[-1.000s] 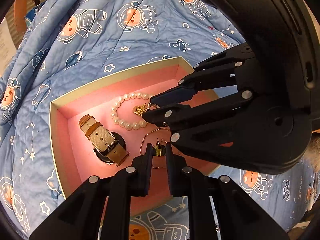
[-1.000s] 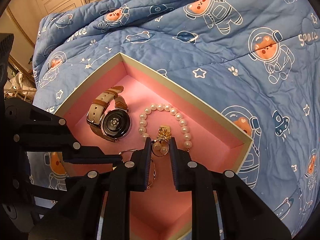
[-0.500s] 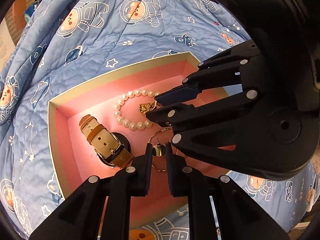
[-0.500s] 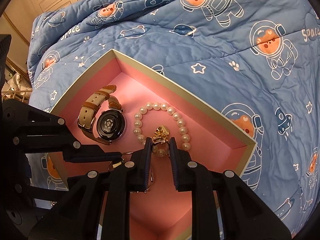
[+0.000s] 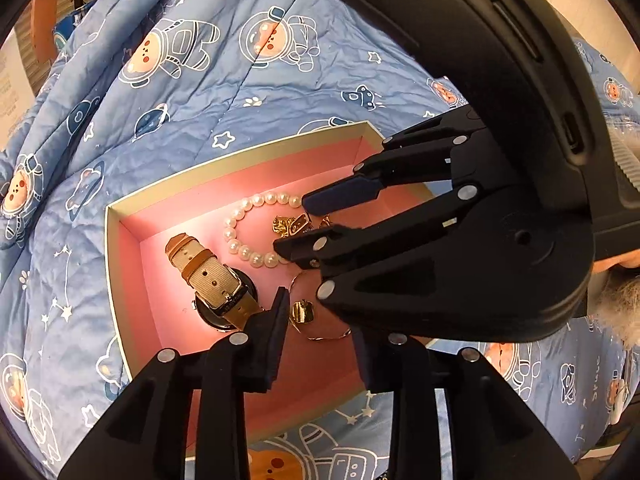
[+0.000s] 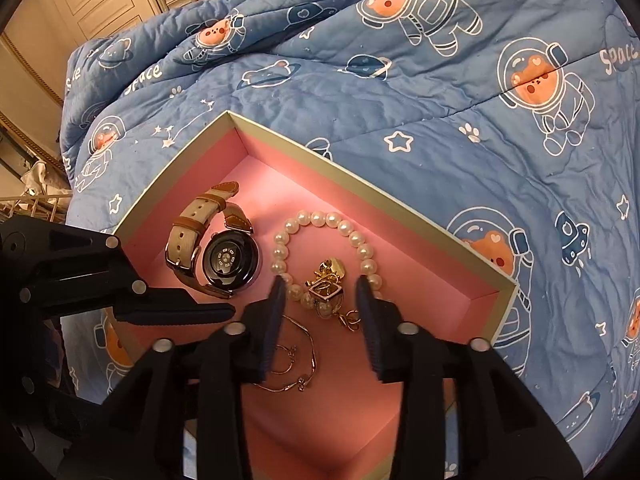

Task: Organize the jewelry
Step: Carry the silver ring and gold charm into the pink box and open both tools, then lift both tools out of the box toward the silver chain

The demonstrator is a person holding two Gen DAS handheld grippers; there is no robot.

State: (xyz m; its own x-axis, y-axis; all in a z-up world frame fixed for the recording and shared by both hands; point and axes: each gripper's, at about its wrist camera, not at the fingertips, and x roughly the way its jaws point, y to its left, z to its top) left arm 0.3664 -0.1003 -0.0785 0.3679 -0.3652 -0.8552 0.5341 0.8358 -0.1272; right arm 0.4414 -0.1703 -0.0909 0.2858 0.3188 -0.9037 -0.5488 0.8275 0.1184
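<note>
Both grippers (image 5: pixel 320 320) (image 6: pixel 320 300) were opening, pinching nothing; watch (image 6: pixel 216 252), pearl bracelet (image 6: pixel 320 220), gold pieces below them already lay in the pink box (image 6: pixel 360 192).

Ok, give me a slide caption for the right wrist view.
Right gripper jaws opening over a gold charm and pearl bracelet in the pink-lined box, beside a strapped watch.

Right part of pink box (image 5: pixel 120 240) hidden behind right gripper (image 5: pixel 304 224). Pearl bracelet (image 5: pixel 240 236) partly covered by the same fingers. Thin gold chain (image 6: pixel 308 364) partly masked by right gripper's left finger. Gold charm (image 6: pixel 326 280) detail too small to resolve. Box near corner cut off below.
</note>
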